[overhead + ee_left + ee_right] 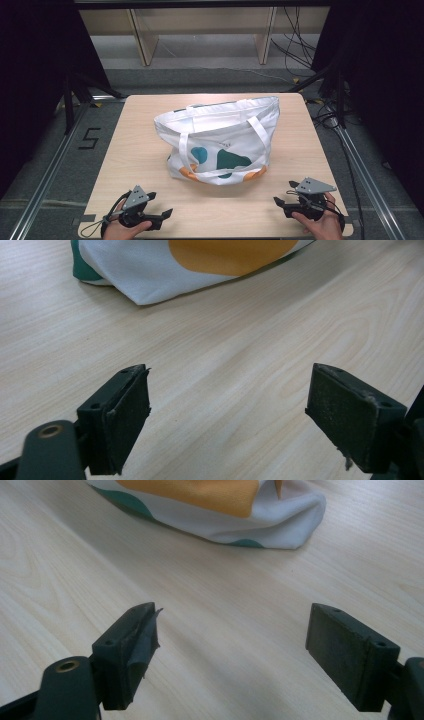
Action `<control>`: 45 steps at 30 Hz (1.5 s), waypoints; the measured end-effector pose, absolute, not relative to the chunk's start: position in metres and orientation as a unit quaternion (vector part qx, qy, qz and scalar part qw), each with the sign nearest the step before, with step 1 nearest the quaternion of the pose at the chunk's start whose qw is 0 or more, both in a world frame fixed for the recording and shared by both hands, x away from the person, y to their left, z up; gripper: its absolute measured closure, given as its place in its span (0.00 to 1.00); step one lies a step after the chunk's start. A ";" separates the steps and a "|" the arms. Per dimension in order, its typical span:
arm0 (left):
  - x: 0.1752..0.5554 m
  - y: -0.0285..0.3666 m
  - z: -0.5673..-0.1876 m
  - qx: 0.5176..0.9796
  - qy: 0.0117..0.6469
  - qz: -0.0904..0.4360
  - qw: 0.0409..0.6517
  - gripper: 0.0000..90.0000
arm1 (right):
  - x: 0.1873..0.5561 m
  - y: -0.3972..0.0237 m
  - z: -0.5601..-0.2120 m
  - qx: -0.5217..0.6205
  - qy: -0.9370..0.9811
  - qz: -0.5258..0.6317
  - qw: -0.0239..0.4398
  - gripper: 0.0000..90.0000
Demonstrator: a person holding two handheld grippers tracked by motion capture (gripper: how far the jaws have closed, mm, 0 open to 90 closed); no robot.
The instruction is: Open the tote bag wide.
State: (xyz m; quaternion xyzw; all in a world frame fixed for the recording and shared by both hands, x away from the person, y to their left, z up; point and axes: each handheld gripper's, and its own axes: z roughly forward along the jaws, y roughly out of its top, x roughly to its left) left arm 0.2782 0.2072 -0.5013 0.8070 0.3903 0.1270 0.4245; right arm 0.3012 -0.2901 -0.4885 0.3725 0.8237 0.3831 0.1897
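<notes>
A white cloth tote bag (220, 137) with green and orange blobs stands slumped in the middle of the light wooden table (135, 150), its mouth gaping upward and its two straps hanging down the front. Near the table's front left corner my left gripper (161, 205) rests low and open, jaws wide apart with nothing between them (227, 415); a bottom corner of the bag (150, 275) lies ahead of it. My right gripper (286, 192) stands open at the front right, jaws empty (232, 655), facing the bag's other bottom corner (280, 520).
Bare wood lies between both grippers and the bag. Beyond the table's far edge are wooden shelf legs (145, 45) and loose cables (300, 45) on the floor. Metal rails (45, 175) run along both sides of the table.
</notes>
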 end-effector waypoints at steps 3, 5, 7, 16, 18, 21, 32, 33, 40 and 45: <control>0.278 0.205 -0.502 0.801 0.392 0.124 0.435 0.18 | 0.300 -0.289 -0.489 0.381 0.820 0.384 0.185 0.24; 0.278 0.205 -0.502 0.801 0.392 0.125 0.435 0.18 | 0.300 -0.289 -0.488 0.381 0.822 0.382 0.183 0.24; 0.278 0.205 -0.502 0.802 0.392 0.124 0.433 0.18 | 0.301 -0.290 -0.488 0.381 0.823 0.380 0.184 0.24; 0.279 0.206 -0.500 0.793 0.397 0.108 0.449 0.18 | 0.300 -0.290 -0.487 0.392 0.815 0.390 0.172 0.21; 0.278 0.206 -0.497 0.790 0.399 0.109 0.451 0.18 | 0.305 -0.293 -0.486 0.368 0.816 0.402 0.193 0.21; 0.281 0.209 -0.492 0.786 0.399 0.114 0.459 0.18 | 0.309 -0.294 -0.482 0.389 0.805 0.408 0.183 0.18; 0.301 0.211 -0.455 0.769 0.405 0.132 0.477 0.20 | 0.331 -0.288 -0.441 0.369 0.784 0.446 0.225 0.33; 0.305 0.209 -0.449 0.767 0.401 0.139 0.482 0.21 | 0.336 -0.286 -0.429 0.373 0.778 0.451 0.229 0.35; 0.317 0.208 -0.427 0.757 0.403 0.149 0.491 0.30 | 0.350 -0.283 -0.397 0.355 0.776 0.461 0.243 0.41; 0.335 0.209 -0.399 0.755 0.384 0.162 0.506 0.49 | 0.360 -0.279 -0.360 0.330 0.771 0.482 0.254 0.53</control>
